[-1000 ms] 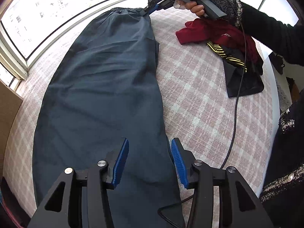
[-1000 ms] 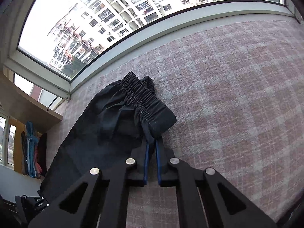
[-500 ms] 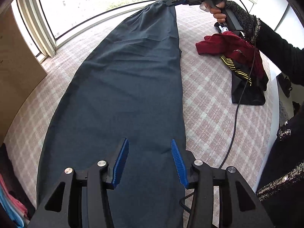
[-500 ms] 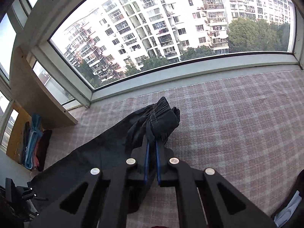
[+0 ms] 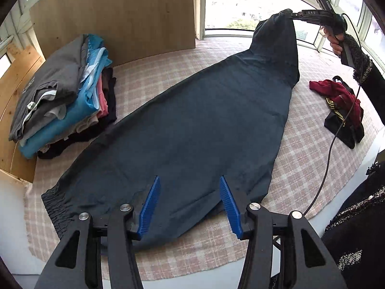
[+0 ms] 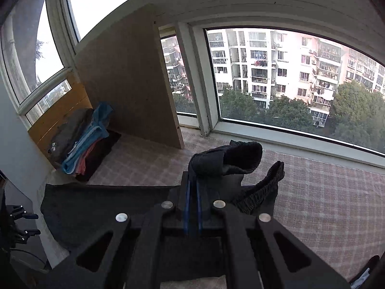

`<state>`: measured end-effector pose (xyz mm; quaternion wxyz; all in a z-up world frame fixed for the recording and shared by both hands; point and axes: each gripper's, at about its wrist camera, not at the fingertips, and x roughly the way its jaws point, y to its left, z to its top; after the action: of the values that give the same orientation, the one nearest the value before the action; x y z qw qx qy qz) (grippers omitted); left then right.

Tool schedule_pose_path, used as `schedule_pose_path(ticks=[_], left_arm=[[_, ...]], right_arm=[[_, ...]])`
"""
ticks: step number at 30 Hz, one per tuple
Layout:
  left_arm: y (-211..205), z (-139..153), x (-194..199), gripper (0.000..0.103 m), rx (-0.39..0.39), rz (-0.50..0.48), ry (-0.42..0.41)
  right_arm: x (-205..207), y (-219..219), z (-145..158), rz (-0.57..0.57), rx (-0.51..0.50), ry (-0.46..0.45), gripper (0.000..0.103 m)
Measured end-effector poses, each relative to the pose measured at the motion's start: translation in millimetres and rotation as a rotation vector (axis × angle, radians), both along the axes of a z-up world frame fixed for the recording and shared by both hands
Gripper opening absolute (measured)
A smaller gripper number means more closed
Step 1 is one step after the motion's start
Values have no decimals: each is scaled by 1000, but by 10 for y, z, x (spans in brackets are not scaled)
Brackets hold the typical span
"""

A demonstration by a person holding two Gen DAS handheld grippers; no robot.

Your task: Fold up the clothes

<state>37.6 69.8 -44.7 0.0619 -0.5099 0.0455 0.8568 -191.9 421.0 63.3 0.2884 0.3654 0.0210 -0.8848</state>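
Fabric fills the middle of the left wrist view: a long pair of dark navy trousers (image 5: 197, 130) lies spread over the pink-and-cream checked cloth surface (image 5: 312, 159), running from a gathered elastic end at the lower left of the frame up to the upper right, where the other end is lifted clear of the surface. At the left edge a stack of folded clothes in grey, blue, pink and black (image 5: 65, 96) sits against a light wooden panel (image 5: 115, 16). At the right edge lies a smaller crumpled heap of dark red and black garments with yellow stripes (image 5: 339, 106), well apart from the trousers.

The right gripper (image 6: 192, 190) has its blue pads pressed together on a bunched fold of the trousers' elastic band, which stands up above the jaws in the centre of the right wrist view. The left gripper (image 5: 190, 204) hovers over the near end of the trousers with its blue fingers (image 5: 149, 207) standing about halfway apart, having just widened a little, gripping nothing.
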Motion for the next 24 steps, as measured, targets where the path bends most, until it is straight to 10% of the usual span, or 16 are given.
schedule_pose_path(ticks=[5,14,24], left_arm=[[-586,-58,555,49,14,93,37],[-1116,-308,904,49,51,43,-5],[-1453,-179,931,49,77,21,66]], right_arm=[[780,-1467,-121,235,49,15,4],[1849,-3157,-1784,440,375,-152,6],[1780,-2966,-1065,315,91,-95,5]])
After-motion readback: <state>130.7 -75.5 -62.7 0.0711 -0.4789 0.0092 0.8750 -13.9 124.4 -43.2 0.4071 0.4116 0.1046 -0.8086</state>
